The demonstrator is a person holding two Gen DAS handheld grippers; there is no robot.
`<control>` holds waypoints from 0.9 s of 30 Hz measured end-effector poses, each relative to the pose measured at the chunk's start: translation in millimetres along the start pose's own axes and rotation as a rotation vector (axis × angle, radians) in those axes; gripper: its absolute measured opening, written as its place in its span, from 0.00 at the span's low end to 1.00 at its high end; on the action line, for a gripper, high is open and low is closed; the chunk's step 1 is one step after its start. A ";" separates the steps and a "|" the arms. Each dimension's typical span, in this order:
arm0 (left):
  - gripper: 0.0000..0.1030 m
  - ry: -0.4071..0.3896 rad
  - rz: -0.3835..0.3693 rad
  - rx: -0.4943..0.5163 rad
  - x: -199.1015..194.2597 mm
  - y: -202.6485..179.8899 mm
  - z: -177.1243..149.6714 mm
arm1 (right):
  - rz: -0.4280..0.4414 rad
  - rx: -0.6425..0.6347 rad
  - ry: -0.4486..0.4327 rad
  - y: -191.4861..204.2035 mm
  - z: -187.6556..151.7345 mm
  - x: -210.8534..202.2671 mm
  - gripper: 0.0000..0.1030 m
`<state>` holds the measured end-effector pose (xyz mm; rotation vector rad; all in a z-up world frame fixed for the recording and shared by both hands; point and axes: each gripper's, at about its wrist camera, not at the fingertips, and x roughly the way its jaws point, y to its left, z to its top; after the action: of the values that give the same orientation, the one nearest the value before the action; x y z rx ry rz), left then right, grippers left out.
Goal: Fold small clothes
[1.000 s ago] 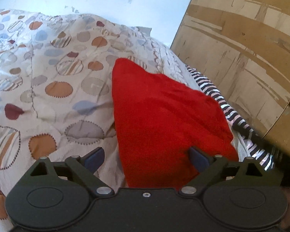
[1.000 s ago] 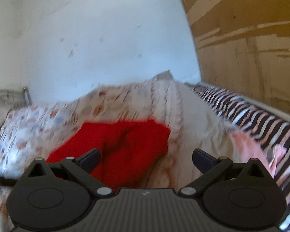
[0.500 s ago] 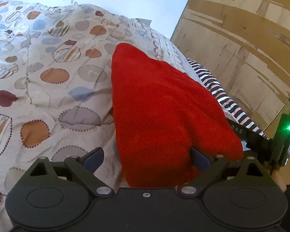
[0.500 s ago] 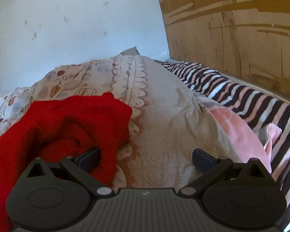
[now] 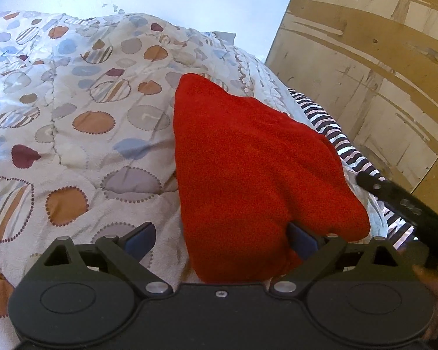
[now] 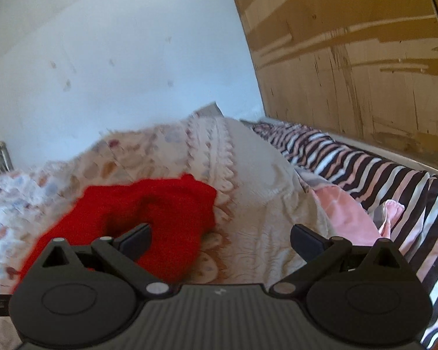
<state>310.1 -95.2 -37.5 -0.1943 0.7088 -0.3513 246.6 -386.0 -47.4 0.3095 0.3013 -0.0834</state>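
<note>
On the quilted bed [image 5: 73, 145] lies the red garment [image 5: 248, 175], long axis running near-to-far; left claw [image 5: 222, 237] spread wide, empty, garment's near end between its fingers; right claw [image 6: 221, 236] released too – garment to its left, less close.
</note>
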 end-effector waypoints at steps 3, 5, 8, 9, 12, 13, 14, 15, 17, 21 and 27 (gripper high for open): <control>0.96 0.007 0.005 -0.016 0.0 1.6 -2.2 | 0.043 -0.011 0.008 4.2 -8.6 -12.7 1.00; 0.96 0.010 0.006 -0.023 -0.2 3.0 -4.2 | 0.042 -0.037 0.050 6.5 -17.9 -14.0 1.00; 0.98 0.021 0.012 -0.032 -0.7 4.6 -7.3 | 0.004 -0.065 0.136 7.8 -34.0 -8.7 1.00; 0.98 0.029 0.016 -0.034 -1.5 4.8 -8.0 | -0.005 -0.065 0.161 6.8 -38.4 -7.1 1.00; 0.96 0.077 0.057 -0.012 -5.3 1.9 -6.7 | -0.005 -0.037 0.175 1.8 -47.1 -13.2 1.00; 0.96 0.093 0.089 0.005 -6.7 0.8 -5.8 | -0.003 -0.030 0.173 0.2 -48.7 -16.0 1.00; 0.96 0.096 0.102 0.012 -9.5 1.4 -4.7 | -0.004 -0.019 0.172 -2.1 -48.9 -18.4 1.00; 0.96 0.094 0.094 0.006 -12.9 3.4 -3.3 | -0.007 -0.011 0.173 -4.2 -49.7 -20.2 1.00; 0.97 0.102 0.056 -0.029 -20.4 10.0 0.9 | -0.014 0.011 0.174 -10.5 -51.8 -24.2 1.00; 0.99 0.096 0.040 -0.052 -33.0 14.3 7.2 | -0.029 0.077 0.190 -27.2 -57.8 -30.8 1.00; 0.99 0.089 0.080 -0.035 -39.0 13.1 11.1 | -0.076 0.096 0.208 -39.3 -52.0 -39.3 1.00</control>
<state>293.2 -67.7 -9.6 -0.1834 0.8081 -0.2729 189.7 -405.7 -93.9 0.4033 0.5162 -0.1417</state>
